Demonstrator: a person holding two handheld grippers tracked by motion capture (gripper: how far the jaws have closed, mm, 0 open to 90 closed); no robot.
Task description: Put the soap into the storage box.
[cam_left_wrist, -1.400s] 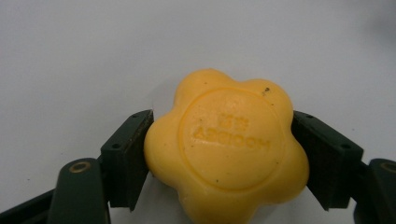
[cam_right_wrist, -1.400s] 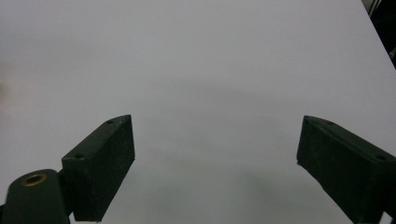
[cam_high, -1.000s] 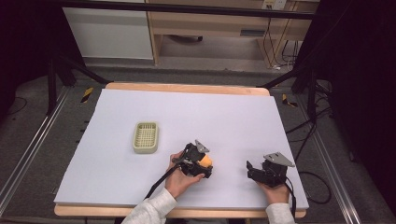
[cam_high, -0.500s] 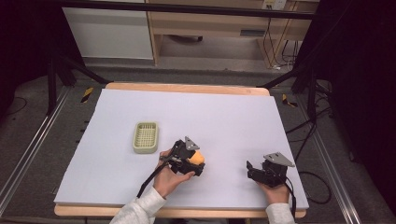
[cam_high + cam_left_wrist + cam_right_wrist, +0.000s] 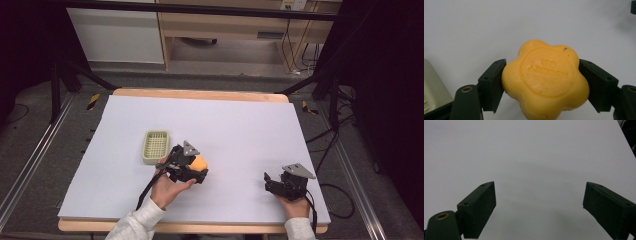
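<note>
An orange flower-shaped soap (image 5: 545, 78) with embossed lettering sits clamped between the two black jaws of my left gripper (image 5: 541, 82). From above, that left gripper (image 5: 192, 169) hovers just right of a pale green ribbed basket (image 5: 155, 146), the soap (image 5: 200, 163) showing at its tip. Part of the basket (image 5: 434, 87) edges into the left gripper view at the lower left. My right gripper (image 5: 274, 182) rests near the table's front right, held by a hand. Its jaws stand wide apart over bare white surface, right gripper (image 5: 539, 207) holding nothing.
The white tabletop (image 5: 235, 130) spreads out with a wooden rim at the back. Dark metal frame legs and cables flank the table on both sides. A cabinet and shelf stand behind it.
My left gripper has carried the soap leftward and away from the front edge, ending close to the basket. The right gripper has stayed put.
</note>
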